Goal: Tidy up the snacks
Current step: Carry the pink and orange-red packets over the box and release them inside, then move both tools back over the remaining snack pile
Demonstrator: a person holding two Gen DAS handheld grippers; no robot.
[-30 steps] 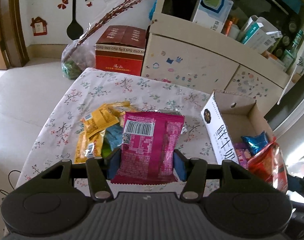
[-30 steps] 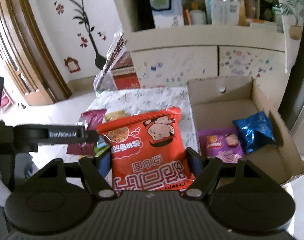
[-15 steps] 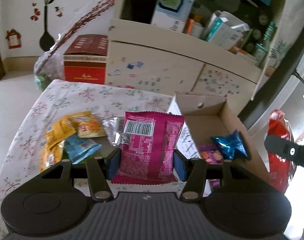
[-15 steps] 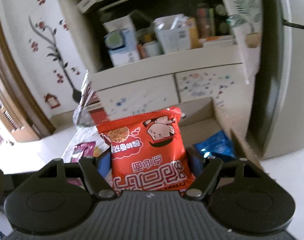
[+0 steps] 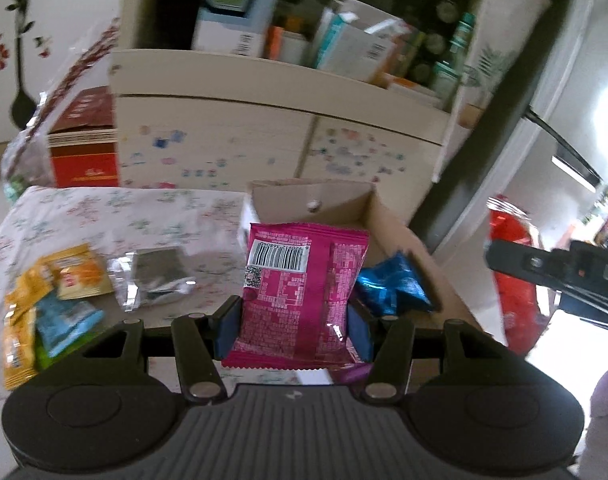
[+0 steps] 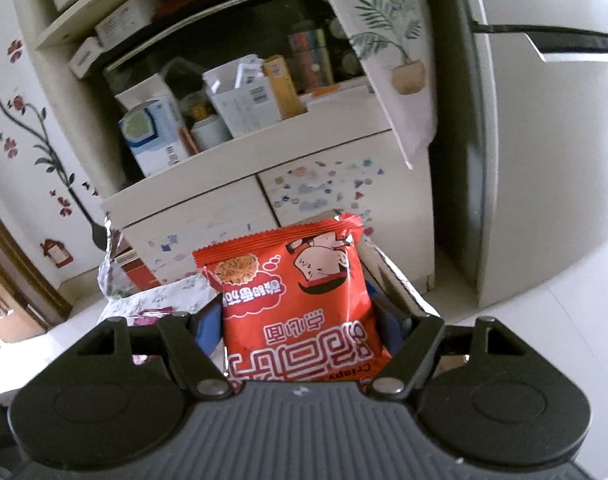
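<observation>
My left gripper (image 5: 294, 330) is shut on a pink snack packet (image 5: 300, 292), barcode side up, held in front of the open cardboard box (image 5: 387, 216). A blue foil packet (image 5: 391, 284) lies inside the box. My right gripper (image 6: 300, 328) is shut on a red crispy-noodle packet (image 6: 296, 300), held upright before the box's right wall (image 6: 391, 280). In the left wrist view the red noodle packet (image 5: 511, 280) and the right gripper's dark body (image 5: 563, 276) show at the far right, beyond the box. Loose snacks stay on the floral tablecloth (image 5: 116, 216): yellow packets (image 5: 76, 272), a light blue one (image 5: 64, 324), a silver one (image 5: 152, 276).
A cream cabinet (image 5: 280, 140) with stickers stands behind the table, its shelf crowded with boxes and bottles. A red carton (image 5: 84, 152) and a plastic bag (image 5: 20, 164) sit at the back left. A white fridge (image 6: 543, 160) stands to the right. A hand (image 5: 607, 400) shows at the right edge.
Both grippers swung to the right with their packets still gripped. The box has moved to the middle of the left view; the right view has turned past the box toward the fridge.
</observation>
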